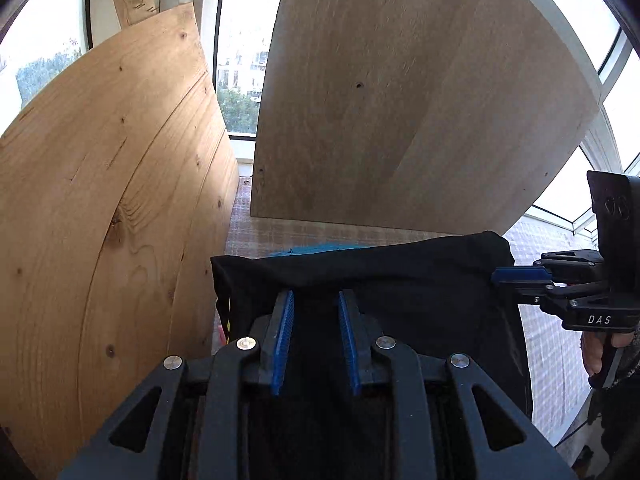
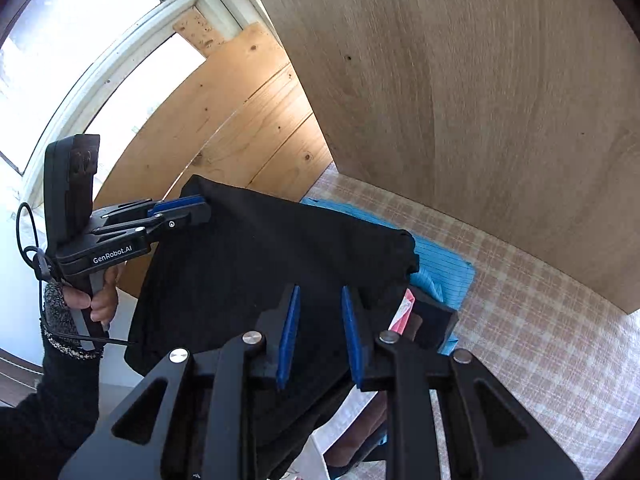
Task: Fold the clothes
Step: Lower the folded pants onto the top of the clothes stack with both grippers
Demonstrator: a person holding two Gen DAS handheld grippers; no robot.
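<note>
Black fabric garment (image 1: 380, 276) held raised over the checked-cloth table (image 2: 520, 280), above a folded light-blue striped cloth (image 2: 440, 256); top edge stretched, presumably so a fold can be laid. Left claw (image 1: 314, 296) and right claw (image 2: 320, 292) each judged clamped on an upper corner, pads narrowly parted with fabric between. "GenRobot.AI" read on left claw body, "DAS" on right. Wooden boards (image 1: 120, 200) propped behind.

Both wrist views closely share the black garment (image 1: 360, 276).
</note>
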